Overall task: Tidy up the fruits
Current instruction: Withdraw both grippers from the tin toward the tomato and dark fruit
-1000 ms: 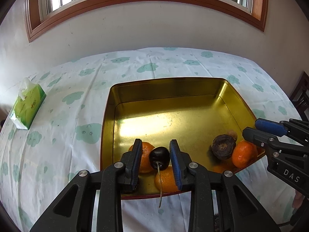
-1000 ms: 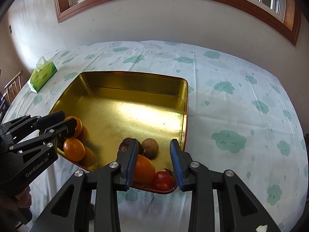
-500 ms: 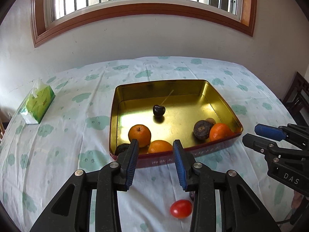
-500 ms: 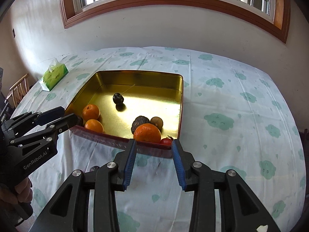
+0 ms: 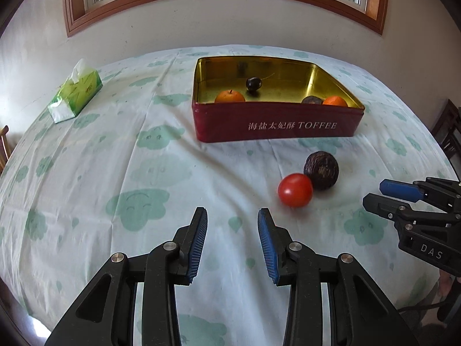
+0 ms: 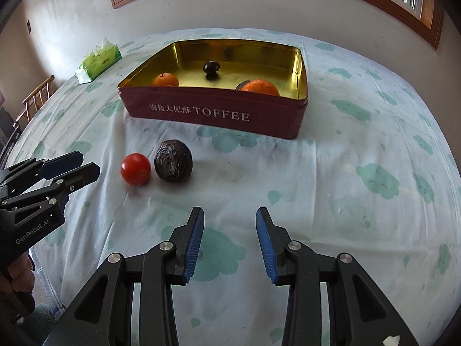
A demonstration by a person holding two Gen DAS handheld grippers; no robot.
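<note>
Two fruits are sitting loose on the tablecloth (image 5: 86, 173) in front of the tin's (image 5: 276, 127) red near wall, outside it: a red tomato (image 5: 295, 189) and a dark wrinkled fruit (image 5: 321, 170), touching or just about touching, w/ the dark one on the tin side. Inside the tin: two oranges (image 5: 230, 96) (image 5: 334, 101), a dark cherry (image 5: 253, 83) near the middle, and another dark fruit (image 5: 311, 100) by the right-hand orange. A tissue pack (image 5: 76, 92) is lying well off toward the table's far left edge.

The left gripper (image 5: 232, 232) is hovering over bare cloth, jaws apart, nothing btwn them. The right gripper (image 6: 230, 230) is doing the same, jaws apart and empty.

Key relation: from the left claw the tomato is lying ahead and to the right, near; from the right claw it's ahead and to the left, w/ the dark fruit just beside it on the right. In the right view, the left gripper's tips are sitting close to the tomato's left side, so the left looks nearer to the tomato, and the right prob. better placed for the dark fruit. Both fruits are roundish, no real long axis, so approach angle isn't mattering much; the risk is nudging one while closing on the other, since they're side by side and could roll.
</note>
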